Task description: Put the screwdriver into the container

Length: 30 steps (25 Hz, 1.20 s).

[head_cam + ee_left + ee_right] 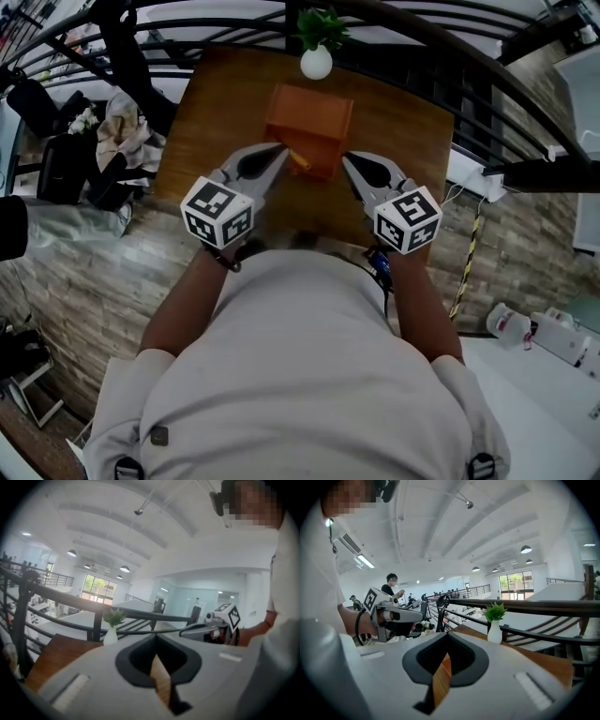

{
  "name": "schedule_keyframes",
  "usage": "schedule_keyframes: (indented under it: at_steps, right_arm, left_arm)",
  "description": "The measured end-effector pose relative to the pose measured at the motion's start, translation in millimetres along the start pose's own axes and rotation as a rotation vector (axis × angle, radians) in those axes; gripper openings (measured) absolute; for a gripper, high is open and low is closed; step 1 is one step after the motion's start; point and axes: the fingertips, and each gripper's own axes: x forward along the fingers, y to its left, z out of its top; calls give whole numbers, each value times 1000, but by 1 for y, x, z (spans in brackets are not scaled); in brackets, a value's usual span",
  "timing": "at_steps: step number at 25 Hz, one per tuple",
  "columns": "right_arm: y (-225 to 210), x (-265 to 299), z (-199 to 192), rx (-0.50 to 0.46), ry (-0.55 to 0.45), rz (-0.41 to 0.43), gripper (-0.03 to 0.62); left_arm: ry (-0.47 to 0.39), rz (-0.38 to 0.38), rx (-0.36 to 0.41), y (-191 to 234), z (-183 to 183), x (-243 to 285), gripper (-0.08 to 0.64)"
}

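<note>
An orange box-shaped container stands in the middle of the wooden table. A short orange screwdriver lies against the container's near side. My left gripper is shut and holds nothing, its tip just left of the screwdriver. The right gripper is also shut and holds nothing, a little to the right of the container's near corner. In both gripper views only a strip of table wood shows through the slit between the jaws. Each gripper view shows the other gripper alongside.
A white vase with a green plant stands at the table's far edge, behind the container. A dark metal railing curves round the far side. Bags and clutter lie on the floor to the left.
</note>
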Motion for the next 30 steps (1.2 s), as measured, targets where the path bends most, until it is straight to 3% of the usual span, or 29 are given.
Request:
schedule_keyframes:
  at_steps: [20,30]
  right_arm:
    - [137,1,12,32,-92,-178,8]
    - [192,-21,2,58,-109,-279,8]
  left_arm:
    - [-19,-133,68,10,-5,-157,3]
    - [-13,-228,71,-6,-19,-201,3]
